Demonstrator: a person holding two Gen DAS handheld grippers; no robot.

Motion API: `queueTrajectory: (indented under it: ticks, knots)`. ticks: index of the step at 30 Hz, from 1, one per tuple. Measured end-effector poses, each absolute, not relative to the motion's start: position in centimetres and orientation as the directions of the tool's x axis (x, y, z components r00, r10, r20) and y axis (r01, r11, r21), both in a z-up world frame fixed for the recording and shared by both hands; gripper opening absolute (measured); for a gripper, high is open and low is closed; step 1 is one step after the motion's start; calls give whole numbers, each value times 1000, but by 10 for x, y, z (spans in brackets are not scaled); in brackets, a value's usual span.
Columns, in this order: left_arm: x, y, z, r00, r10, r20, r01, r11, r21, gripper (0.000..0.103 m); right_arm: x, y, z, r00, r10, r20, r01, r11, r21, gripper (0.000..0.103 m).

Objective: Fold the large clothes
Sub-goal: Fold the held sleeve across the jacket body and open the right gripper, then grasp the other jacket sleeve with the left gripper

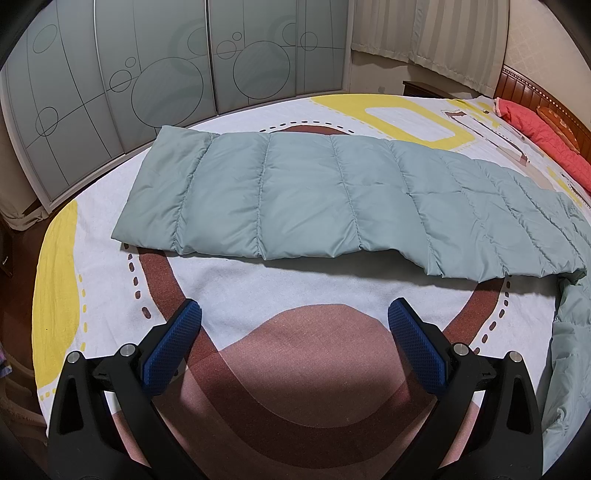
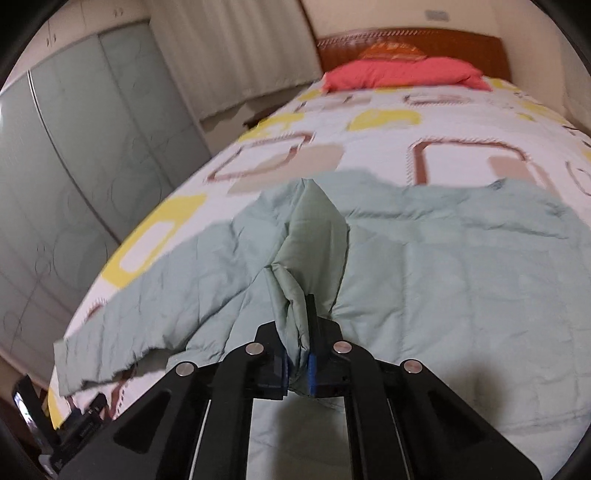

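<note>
A pale green quilted down garment (image 1: 295,199) lies across the patterned bed cover, its folded band stretching from left to right in the left wrist view. My left gripper (image 1: 293,325) hovers open over bare cover in front of it, blue pads (image 1: 173,347) wide apart, nothing between them. In the right wrist view my right gripper (image 2: 297,354) is shut on a bunched ridge of the green garment (image 2: 443,280), with cloth pinched between the blue pads (image 2: 312,373) and pulled up into a peak. A loose flap of the garment trails to the lower left.
The bed cover (image 1: 258,288) has yellow, brown and pink shapes. A red pillow (image 2: 402,75) lies against the wooden headboard (image 2: 406,40). Frosted wardrobe doors (image 1: 147,74) stand beyond the bed's far side, with a curtain (image 1: 424,33) beside them. Dark objects (image 2: 74,424) sit off the bed's near corner.
</note>
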State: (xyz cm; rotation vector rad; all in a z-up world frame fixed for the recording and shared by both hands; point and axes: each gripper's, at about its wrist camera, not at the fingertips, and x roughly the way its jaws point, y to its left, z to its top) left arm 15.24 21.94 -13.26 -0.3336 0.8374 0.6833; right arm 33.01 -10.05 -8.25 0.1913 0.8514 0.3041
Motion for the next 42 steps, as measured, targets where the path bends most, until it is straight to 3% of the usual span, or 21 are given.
queueTrajectory:
  ticks: [5,7,8,9,16,20,22,25,29,31,35,42]
  knots:
    - [152,219,-133,476,421,-772,-672,740,-10,101,333,-82,-105,534,348,-771,-225,937,267,14]
    - [152,219,-133,476,421,-772,-672,740,-11,101,328,-80,-106,524,370,-767,-248,928,278,31]
    - [152,219,-133,476,421,-772,-672,740,-11,101,325,-79,-104,516,389,-763,-261,920,293,49]
    - [152,219,-133,476,421,-772,-672,740,-11,101,321,-80,-102,508,413,-756,-276,909,312,58]
    - [152,219,-133,476,422,-772,-672,740,-10,101,285,-138,-69,578,429,-694,-244,903,355,58]
    - [152,219,-133,476,422,-772,-672,740,-9,101,270,-232,-55,677,280,-681,-78,947,312,57]
    - [152,219,-132,475,424,-771,-672,740,-7,101,264,-281,-58,698,185,-692,36,956,292,53]
    - [152,220,-132,474,425,-771,-672,740,-6,101,256,-335,-70,699,93,-709,160,946,282,39]
    - [153,221,-131,472,429,-770,-673,740,-1,101,256,-365,-107,636,88,-767,217,933,287,28]
    - [153,221,-131,472,429,-770,-673,740,0,101,258,-370,-124,622,116,-775,206,930,304,27]
    - [154,222,-130,474,427,-770,-673,740,-3,101,263,-369,-104,623,107,-775,195,938,286,27]
    - [154,222,-131,473,429,-770,-673,740,-1,101,303,-396,-87,680,-2,-733,256,938,234,30]
